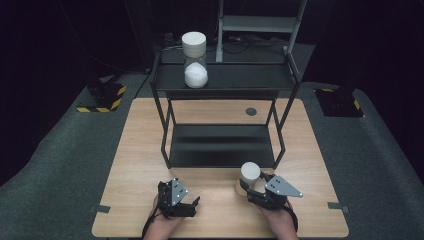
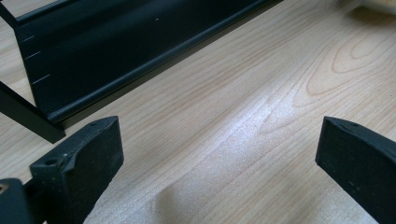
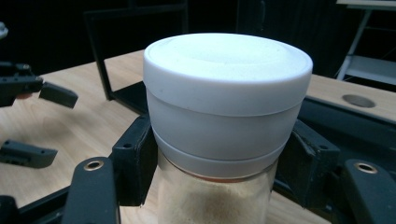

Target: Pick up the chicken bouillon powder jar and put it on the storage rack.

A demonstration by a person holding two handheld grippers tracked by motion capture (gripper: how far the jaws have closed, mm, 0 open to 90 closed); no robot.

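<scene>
A glass jar point(image 1: 249, 176) with a white lid and tan powder stands on the wooden table point(image 1: 135, 150) just in front of the black shelf rack point(image 1: 222, 145). My right gripper point(image 1: 250, 190) is shut on it; in the right gripper view both jaws press the jar point(image 3: 228, 93) just under the lid, with the right gripper point(image 3: 224, 163) around its neck. A second white-lidded jar point(image 1: 195, 60) with white contents stands on the rack's top shelf, at the left. My left gripper point(image 1: 191, 204) rests low over the table's front, open with nothing between its jaws point(image 2: 219, 154).
The rack's lower shelf point(image 2: 116, 42) lies close ahead of the left gripper. A round dark grommet point(image 1: 251, 111) sits in the table behind the rack. A grey metal frame point(image 1: 260, 25) stands beyond the table. Bare wood spreads left and right of the rack.
</scene>
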